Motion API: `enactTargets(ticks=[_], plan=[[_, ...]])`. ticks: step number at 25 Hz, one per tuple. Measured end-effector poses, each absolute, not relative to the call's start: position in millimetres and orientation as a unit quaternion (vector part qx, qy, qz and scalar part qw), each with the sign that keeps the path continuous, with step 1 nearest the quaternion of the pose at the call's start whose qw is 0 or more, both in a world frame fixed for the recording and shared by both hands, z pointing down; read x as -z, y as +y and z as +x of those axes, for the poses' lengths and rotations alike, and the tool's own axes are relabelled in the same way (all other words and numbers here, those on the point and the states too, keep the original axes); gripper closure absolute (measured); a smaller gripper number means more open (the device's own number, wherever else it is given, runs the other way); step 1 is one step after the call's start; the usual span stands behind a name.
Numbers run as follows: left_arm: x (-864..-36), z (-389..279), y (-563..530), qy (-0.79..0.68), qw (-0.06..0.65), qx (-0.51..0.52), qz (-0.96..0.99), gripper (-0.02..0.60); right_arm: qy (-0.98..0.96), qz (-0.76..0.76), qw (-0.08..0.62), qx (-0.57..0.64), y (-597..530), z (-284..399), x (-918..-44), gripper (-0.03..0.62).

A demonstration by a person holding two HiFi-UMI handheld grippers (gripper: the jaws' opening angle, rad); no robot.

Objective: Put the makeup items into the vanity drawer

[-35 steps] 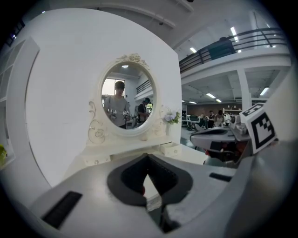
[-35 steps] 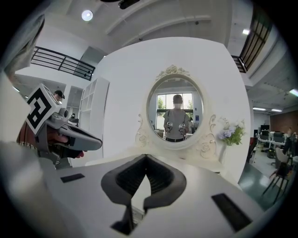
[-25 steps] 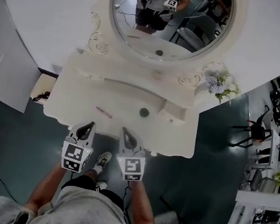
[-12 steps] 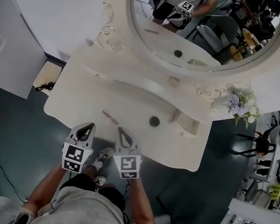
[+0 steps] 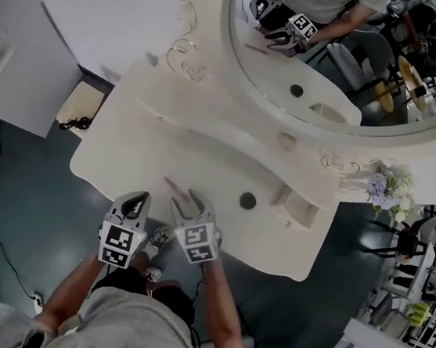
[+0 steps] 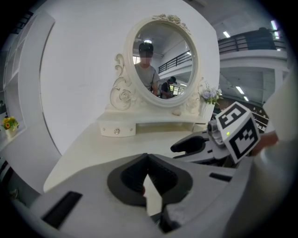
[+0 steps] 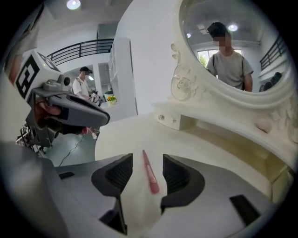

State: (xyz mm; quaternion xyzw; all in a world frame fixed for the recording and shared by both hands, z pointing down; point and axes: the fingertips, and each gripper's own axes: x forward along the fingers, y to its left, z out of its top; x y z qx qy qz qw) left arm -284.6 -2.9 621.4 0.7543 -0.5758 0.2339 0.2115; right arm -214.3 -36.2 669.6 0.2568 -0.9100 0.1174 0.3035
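Observation:
A thin pink makeup pencil [image 5: 174, 185] lies near the front edge of the cream vanity top [image 5: 128, 138]. My right gripper [image 5: 188, 200] is low over it. Its jaws have just been opening, and the pencil [image 7: 150, 175] lies between the pads untouched. A small dark round item [image 5: 248, 200] sits further right on the top. My left gripper [image 5: 136, 202] hovers at the front edge, left of the pencil, with its tips together [image 6: 147, 157] and nothing in them. A small drawer [image 5: 299, 209] at the right end of the raised shelf looks pulled out.
A big oval mirror [image 5: 350, 59] stands behind the raised shelf [image 5: 231, 131]. A closed drawer with a knob [image 6: 116, 131] is at the shelf's left end. A flower bunch [image 5: 382, 189] stands at the right. Dark floor lies around the vanity.
Both grippers came down and forward to the vanity's front edge. The right one moved over the pink pencil and its jaws went from shut to open around it.

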Motion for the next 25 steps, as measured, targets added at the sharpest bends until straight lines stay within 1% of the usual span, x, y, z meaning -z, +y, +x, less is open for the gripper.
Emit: enactTargets(ticks=[5,10,13,14,16,25], plan=[[-629,-293,-8,-0.584,0.221,-0.238,0.744,0.580,-0.903,0.225,0.351,-0.106,-43,-224,-701,0.399],[-634,-300,-12,-0.590,0.229,-0.240,0.736,0.580,-0.896,0.211,0.376,-0.103,-46,-230,-716,0.407],[-637,-302,-15,-0.591,0.232,-0.241,0.734,0.580,-0.890,0.209,0.393,-0.097,-46,-227,-723,0.497],[-637,-302,-16,-0.591,0.232,-0.241,0.734,0.580,-0.889,0.208,0.396,-0.095,-47,-227,-724,0.516],[-636,-301,-19,-0.590,0.232,-0.240,0.735,0.580,-0.889,0.207,0.397,-0.091,-48,-227,-724,0.531],[-621,-291,-40,-0.580,0.215,-0.230,0.752,0.580,-0.896,0.228,0.372,-0.087,-57,-218,-697,0.533]])
